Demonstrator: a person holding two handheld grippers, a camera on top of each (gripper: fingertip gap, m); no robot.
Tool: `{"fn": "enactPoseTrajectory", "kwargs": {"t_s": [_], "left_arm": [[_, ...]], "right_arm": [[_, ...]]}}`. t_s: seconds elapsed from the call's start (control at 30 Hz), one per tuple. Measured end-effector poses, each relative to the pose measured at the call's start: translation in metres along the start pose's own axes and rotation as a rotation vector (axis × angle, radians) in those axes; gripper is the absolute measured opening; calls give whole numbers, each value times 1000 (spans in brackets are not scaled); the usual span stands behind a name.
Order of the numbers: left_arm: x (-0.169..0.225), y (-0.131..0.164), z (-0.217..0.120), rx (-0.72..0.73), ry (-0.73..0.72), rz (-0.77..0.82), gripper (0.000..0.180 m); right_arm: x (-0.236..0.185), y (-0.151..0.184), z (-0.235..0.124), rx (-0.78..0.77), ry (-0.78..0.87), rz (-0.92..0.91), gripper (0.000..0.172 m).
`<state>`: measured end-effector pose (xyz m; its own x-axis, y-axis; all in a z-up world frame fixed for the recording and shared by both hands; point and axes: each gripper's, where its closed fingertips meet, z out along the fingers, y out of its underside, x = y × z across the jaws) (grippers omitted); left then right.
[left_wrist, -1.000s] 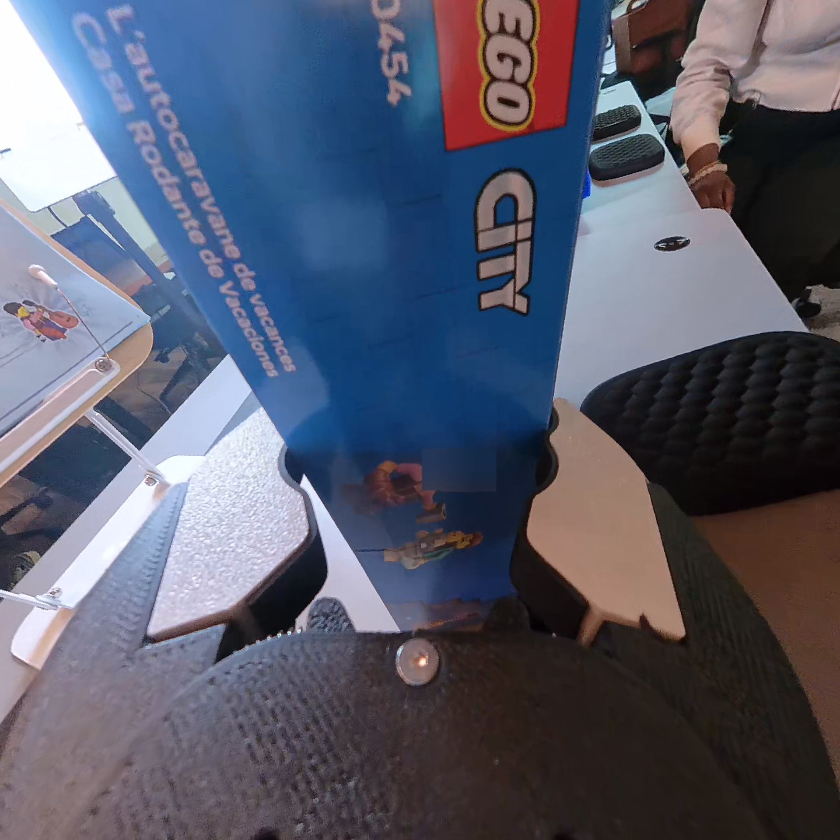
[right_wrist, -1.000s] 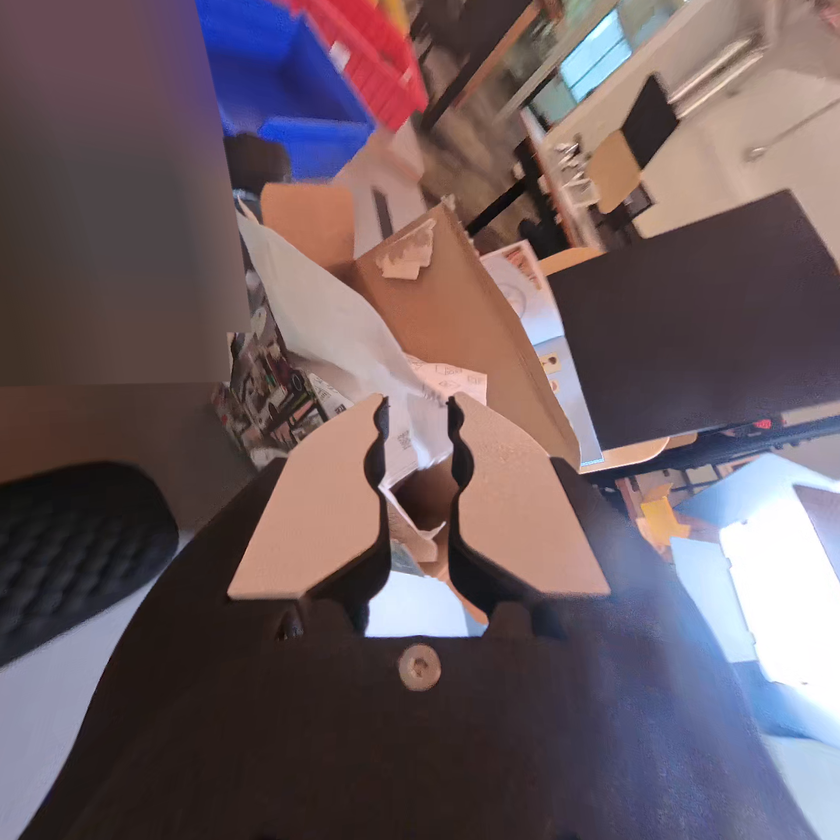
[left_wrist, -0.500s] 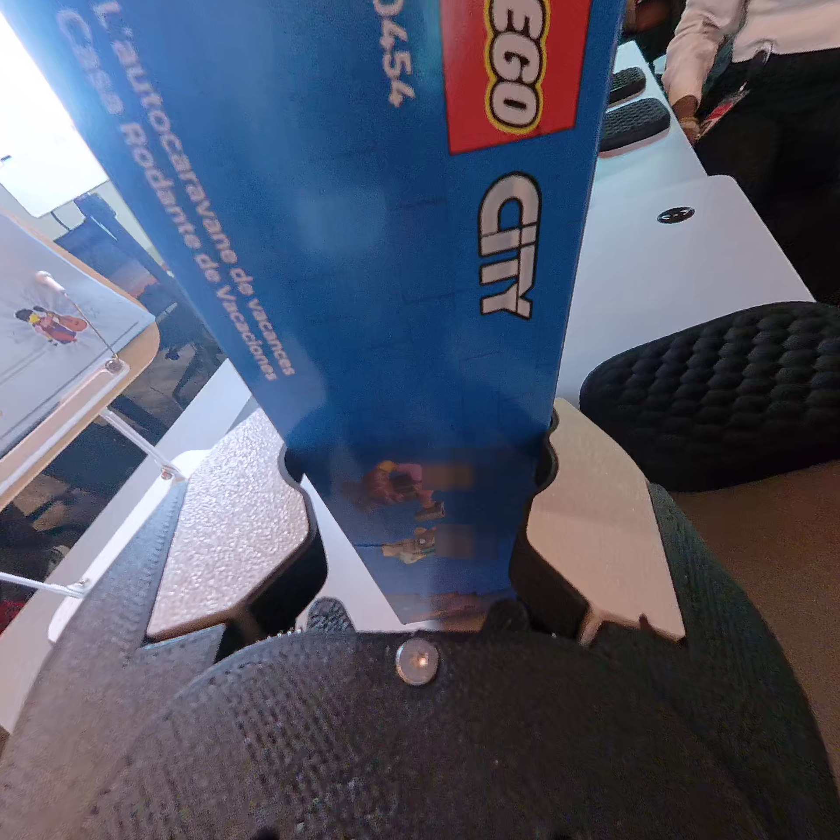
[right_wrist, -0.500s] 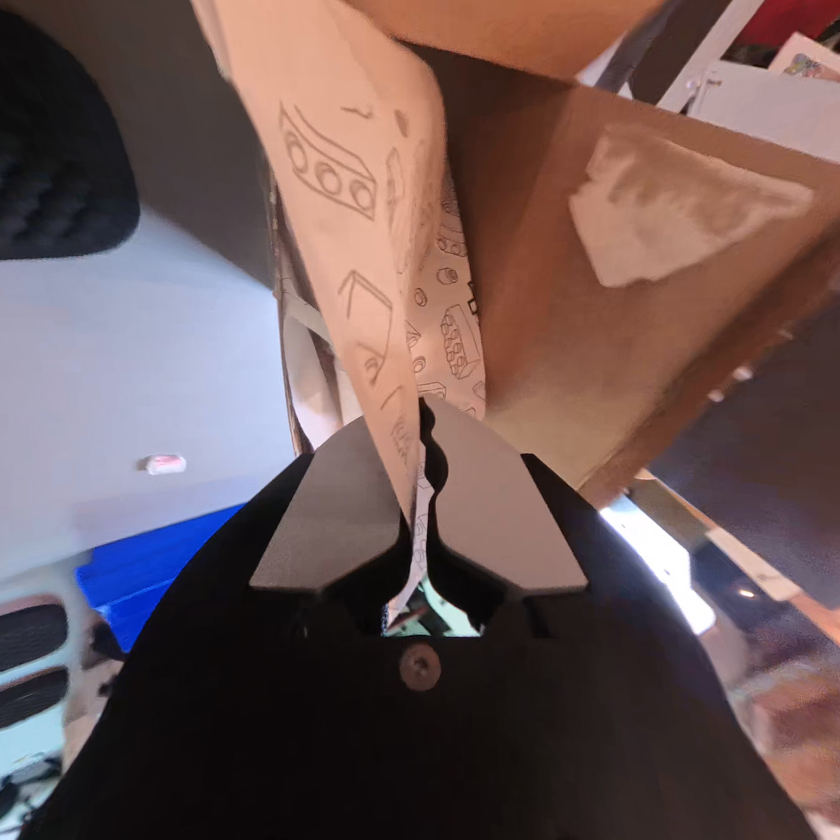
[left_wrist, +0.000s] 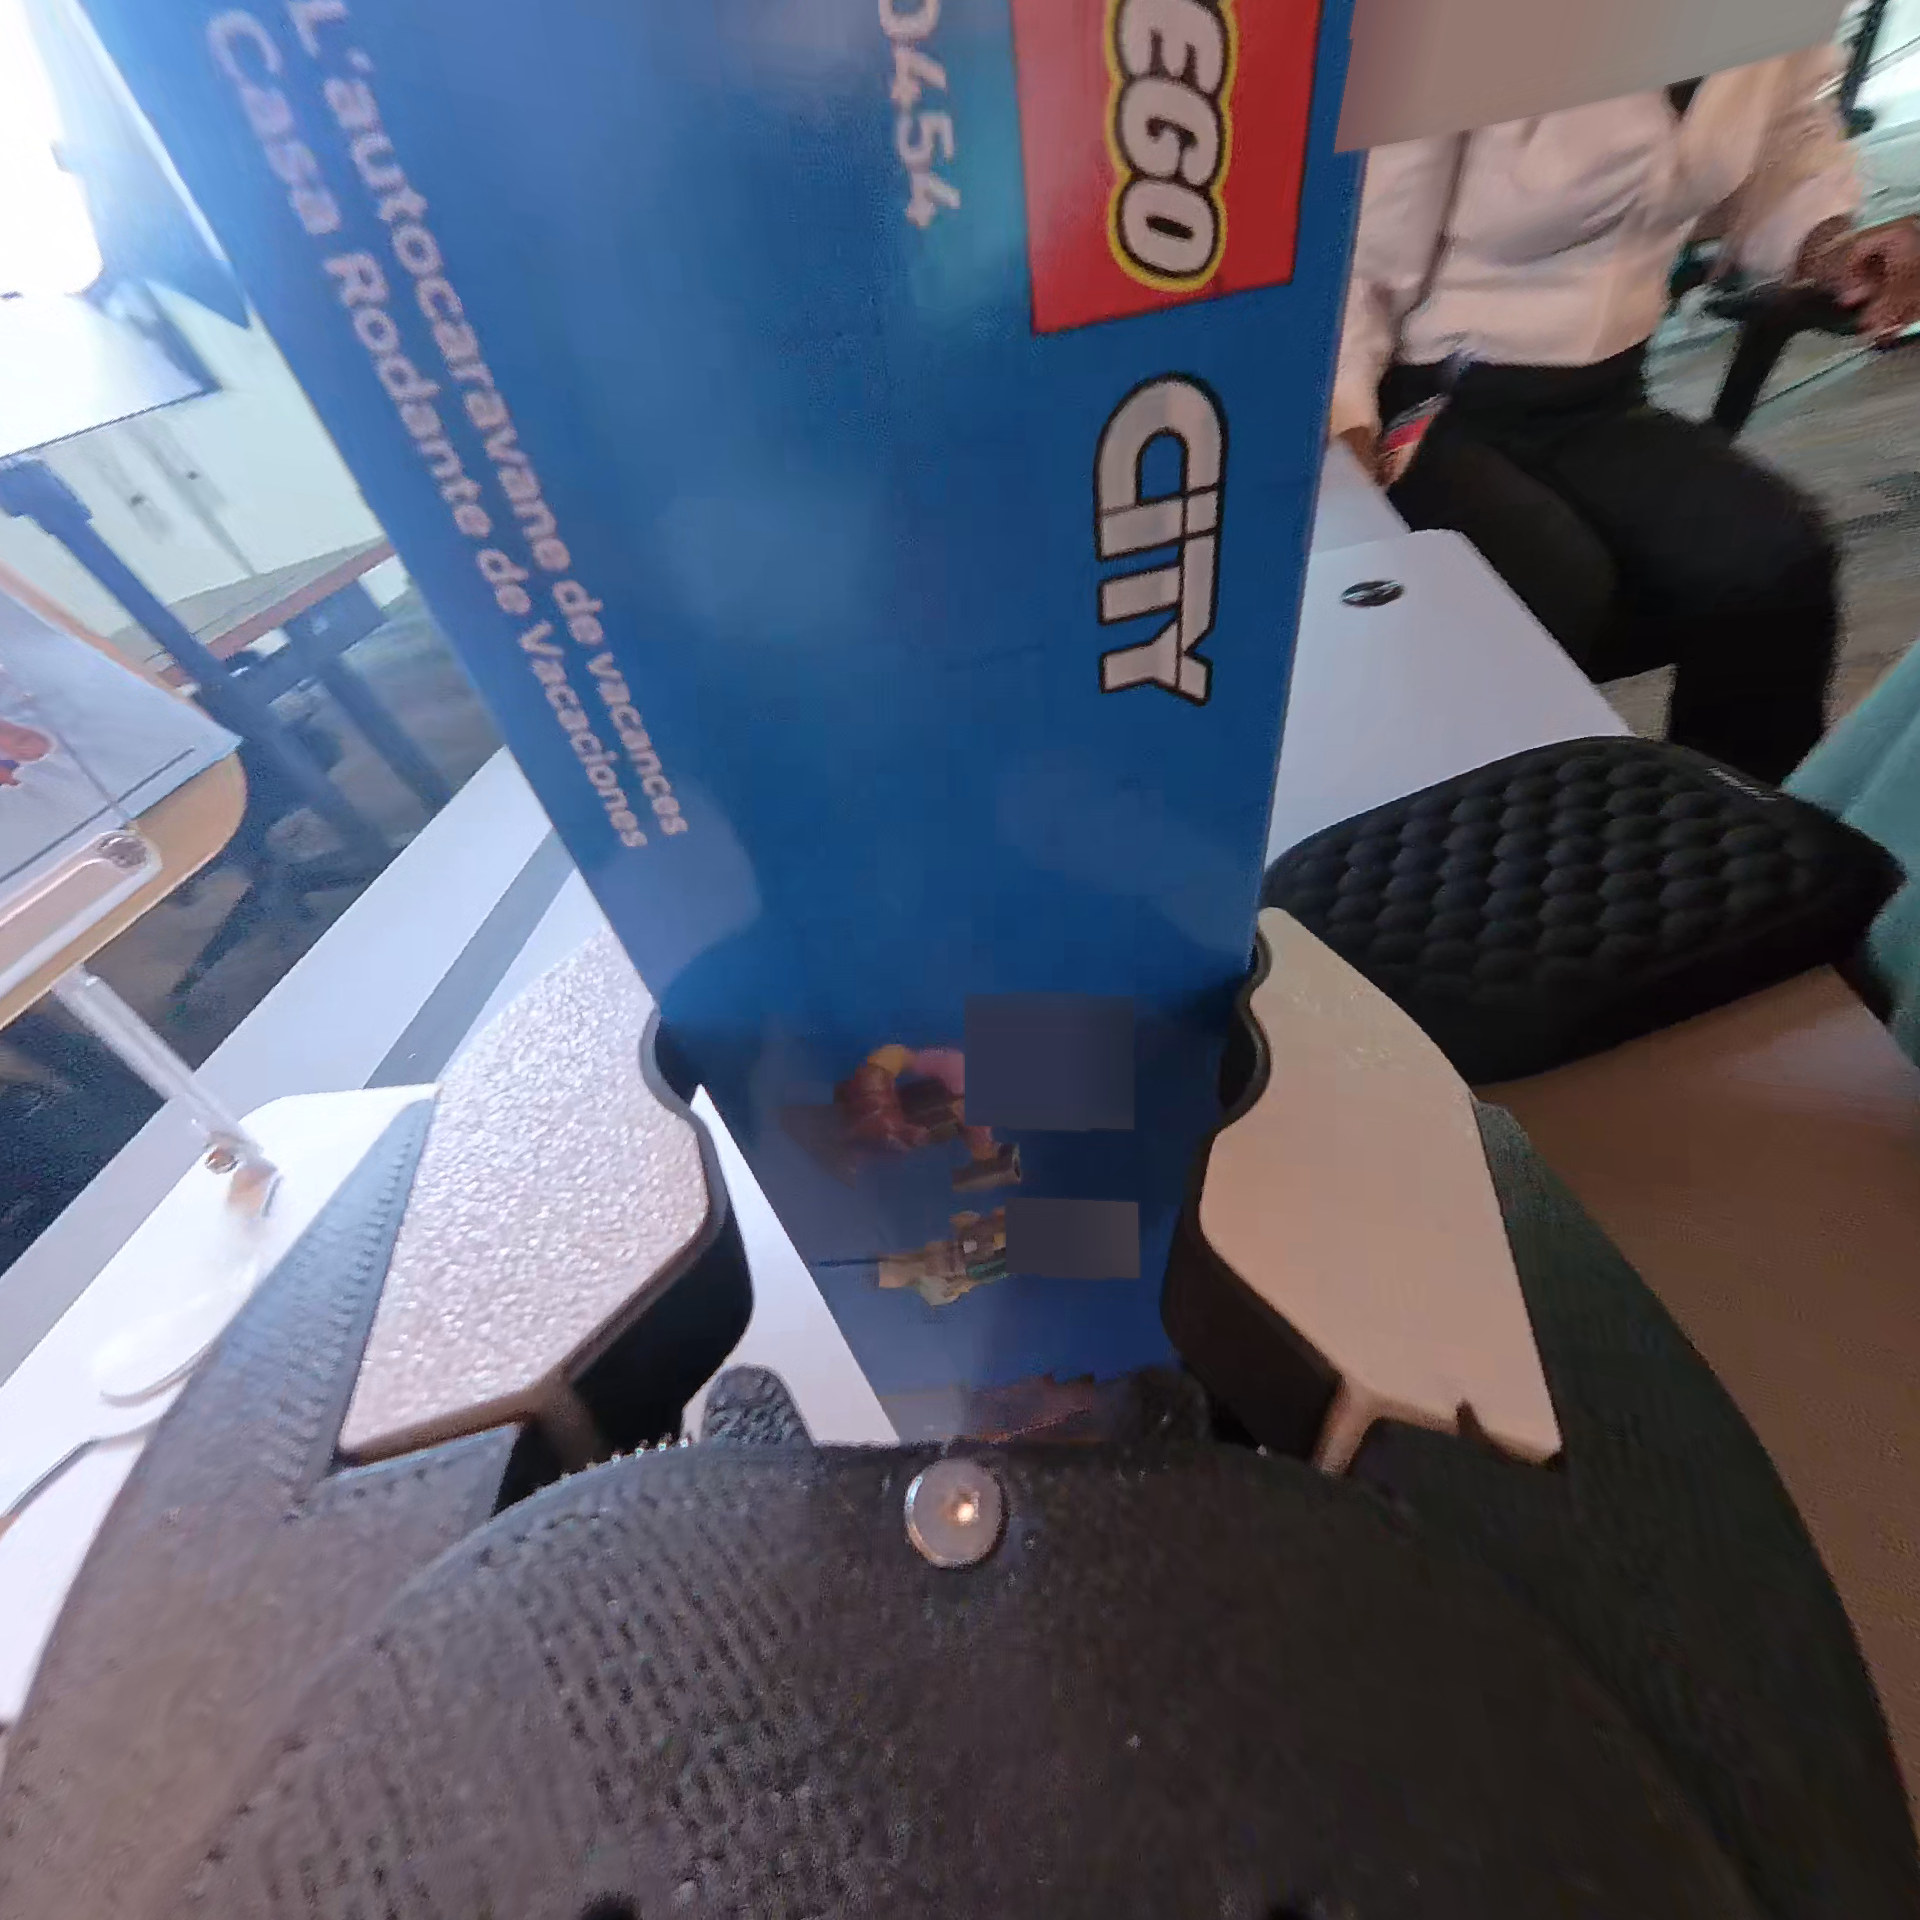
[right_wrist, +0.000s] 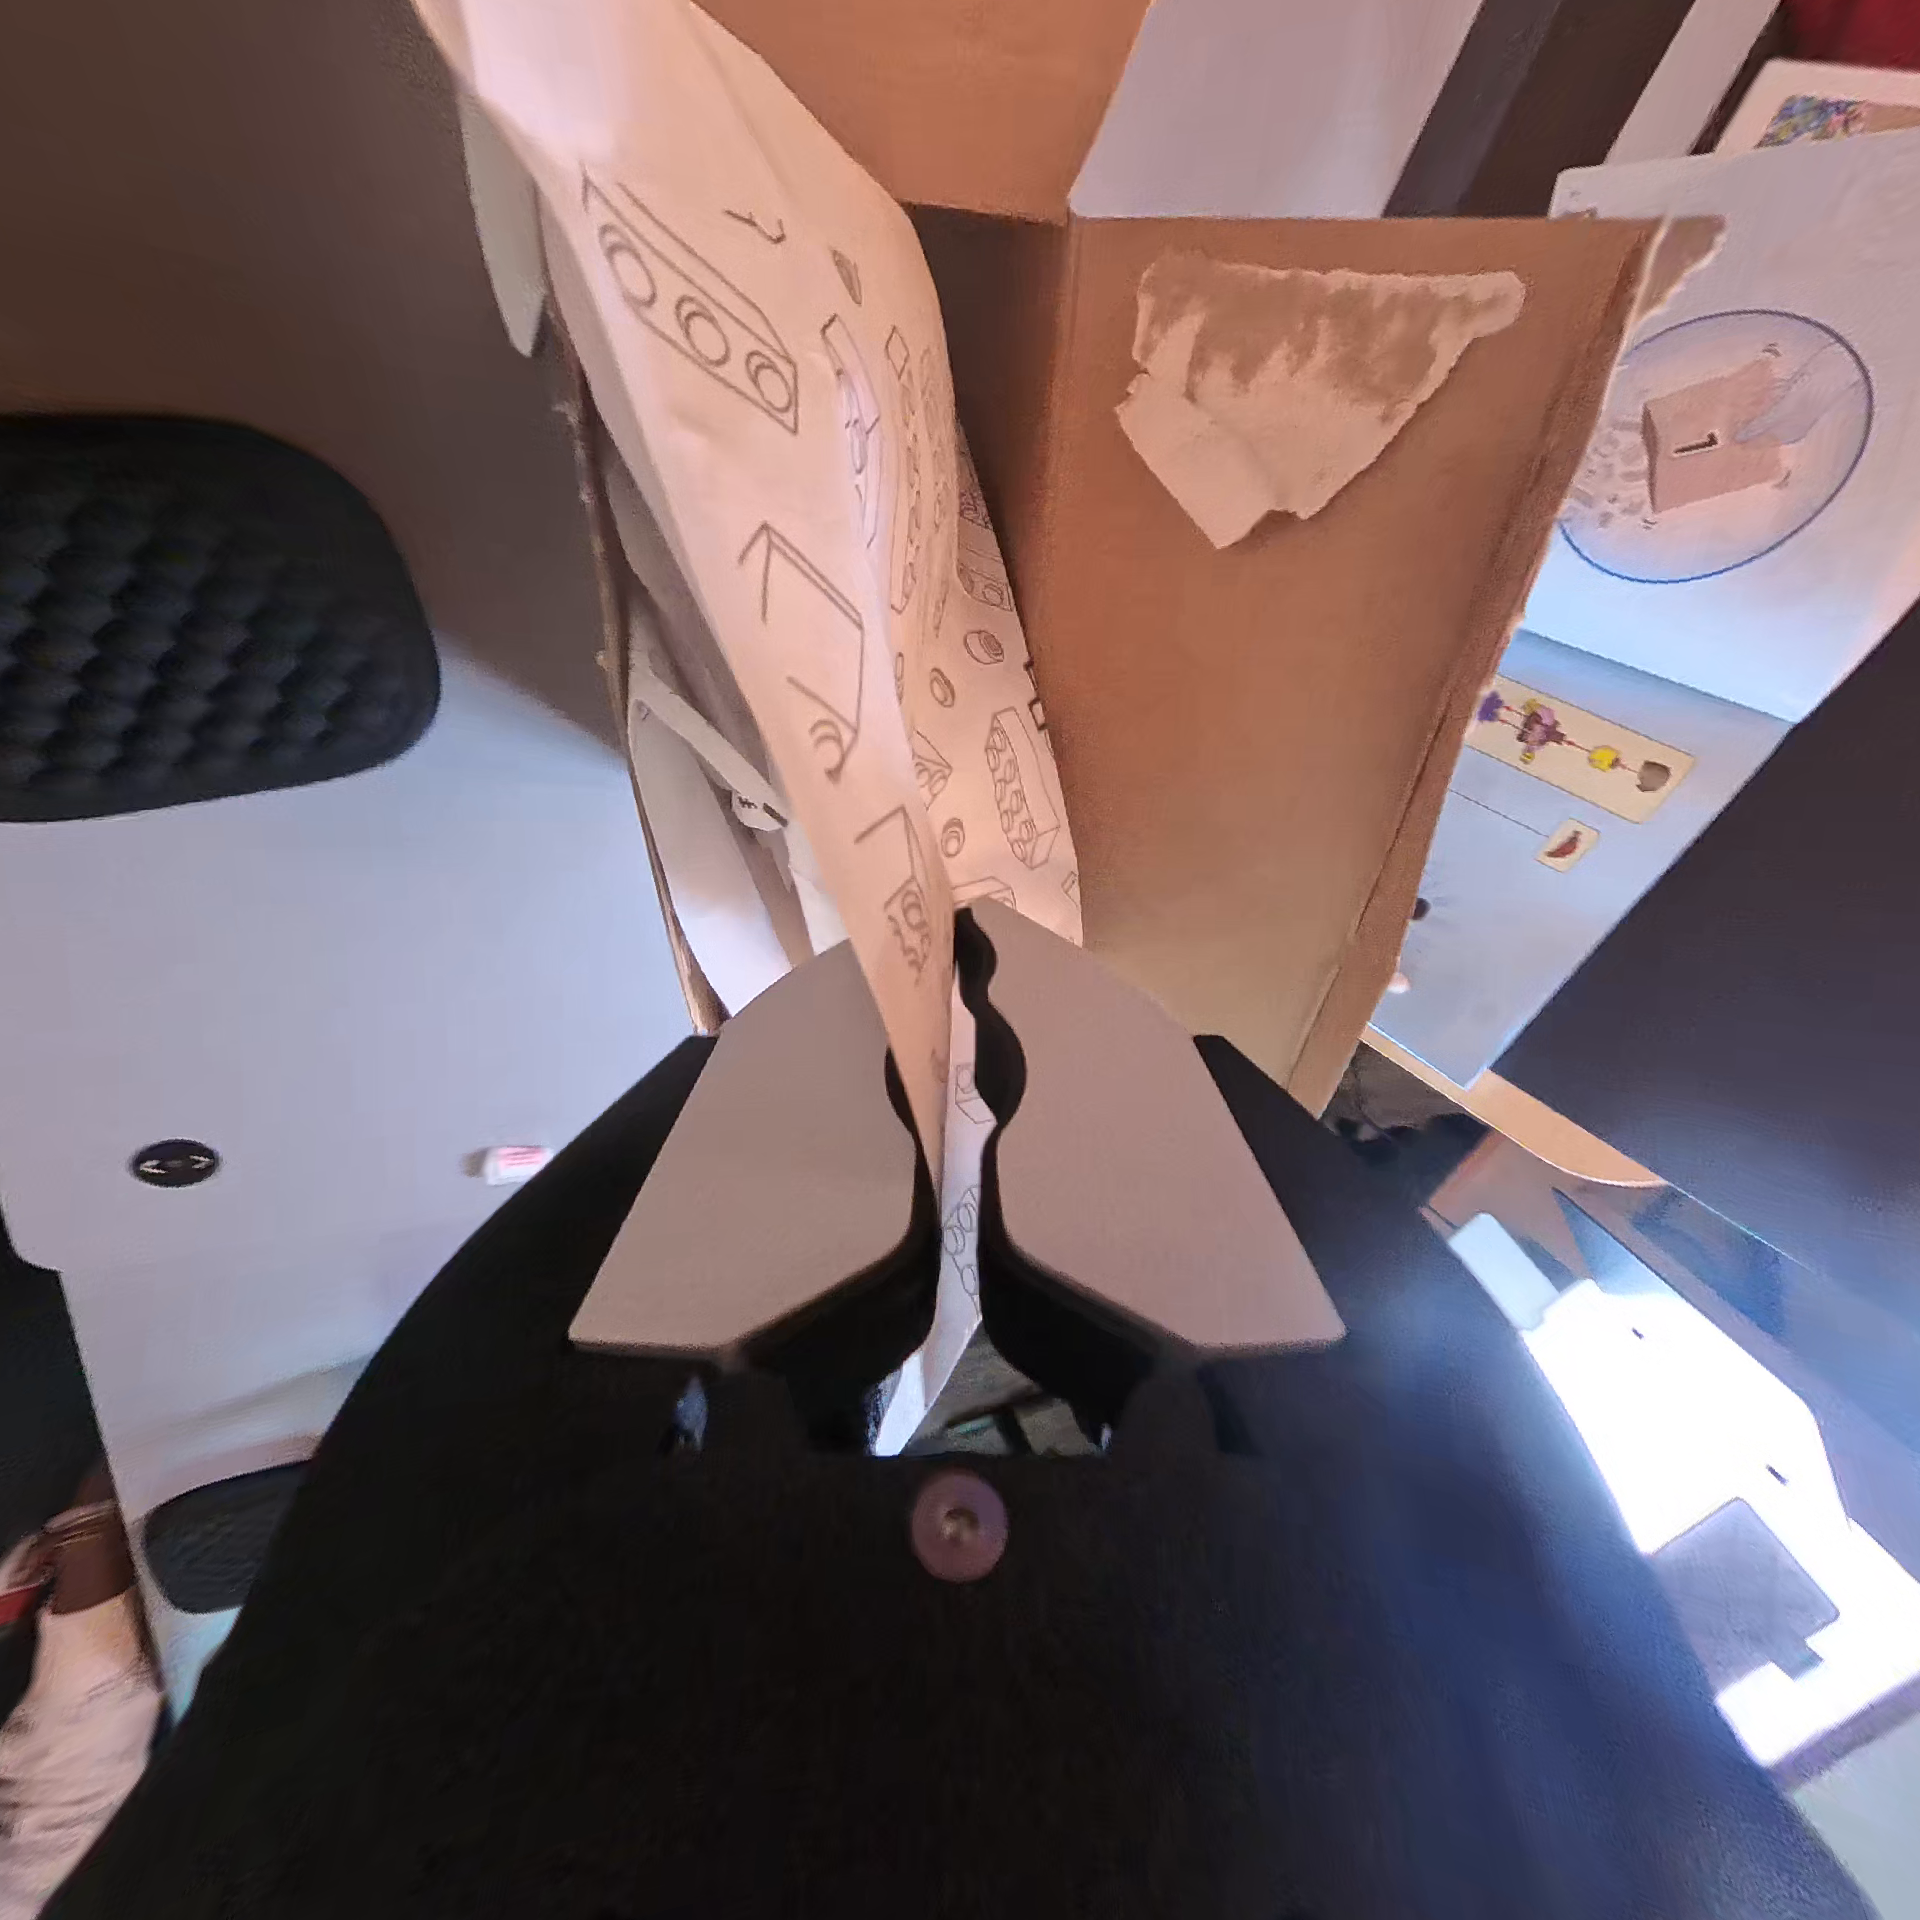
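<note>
White desk surface (left_wrist: 1455, 623) with black textured pads (left_wrist: 1558, 883) lying on it; a seated person (left_wrist: 1558, 312) at far right. Left gripper (left_wrist: 956, 1023), jaws wide, clamps the tall blue printed cardboard box (left_wrist: 831, 520) across its width, both pads against its sides, holding it upright. Right gripper (right_wrist: 961, 997), nearly closed, pinches the white paper bag printed with brick outlines (right_wrist: 790, 540), which reaches into the open brown inside of the box (right_wrist: 1247, 727). An open flap with a torn glue patch (right_wrist: 1299, 384) stands just right of the bag; a printed booklet (right_wrist: 1714, 416) lies beyond.

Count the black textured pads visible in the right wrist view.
2. One black textured pad lies at the left on the white table. Another pad shows partly at the lower left, behind the right gripper. More may be hidden.
</note>
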<state>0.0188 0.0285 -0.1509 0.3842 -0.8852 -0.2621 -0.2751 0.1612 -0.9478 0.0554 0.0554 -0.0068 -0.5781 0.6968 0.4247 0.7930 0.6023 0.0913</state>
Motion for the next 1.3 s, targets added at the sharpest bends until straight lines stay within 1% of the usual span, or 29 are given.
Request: {"fn": "enactPoseTrajectory", "kwargs": {"t_s": [0.13, 0.23, 0.3, 0.37, 0.53, 0.6, 0.67, 0.7, 0.73, 0.77, 0.93, 1.03, 1.17, 1.3], "left_arm": [[1, 2, -17, 98, 161, -18, 100], [3, 5, -32, 148, 279, -70, 100], [4, 8, -39, 165, 331, -101, 100], [5, 9, -44, 170, 357, -115, 100], [8, 10, -44, 156, 375, -100, 100], [9, 10, -44, 158, 376, -100, 100], [12, 8, -44, 156, 378, -83, 100], [14, 7, -44, 152, 378, -71, 100], [17, 6, -46, 148, 376, -62, 100], [18, 6, -47, 147, 374, -55, 100], [27, 4, -48, 133, 380, 7, 100], [32, 3, -48, 117, 382, 45, 100], [36, 3, -49, 111, 387, 67, 100], [34, 4, -48, 99, 379, 61, 100]], "right_arm": [[1, -27, -9, 30, -67, 11, 3], [5, -48, -16, 34, -38, -37, 3], [5, -58, -20, 36, -9, -66, 5], [4, -63, -25, 40, 9, -72, 17], [6, -51, -29, 56, 39, -32, 32], [3, -42, -22, 41, 24, -21, 32], [-2, -35, -11, 6, -3, -27, 25], [-5, -36, -7, 6, -15, -37, 19], [-7, -39, -5, 15, -21, -50, 5], [-7, -43, -6, 23, -15, -62, 0], [-11, -73, -28, 81, -23, -74, 0], [-15, -84, -40, 80, -29, -69, 0], [-20, -90, -46, 74, -16, -52, 0], [-22, -86, -47, 89, 2, -37, 0]]}}
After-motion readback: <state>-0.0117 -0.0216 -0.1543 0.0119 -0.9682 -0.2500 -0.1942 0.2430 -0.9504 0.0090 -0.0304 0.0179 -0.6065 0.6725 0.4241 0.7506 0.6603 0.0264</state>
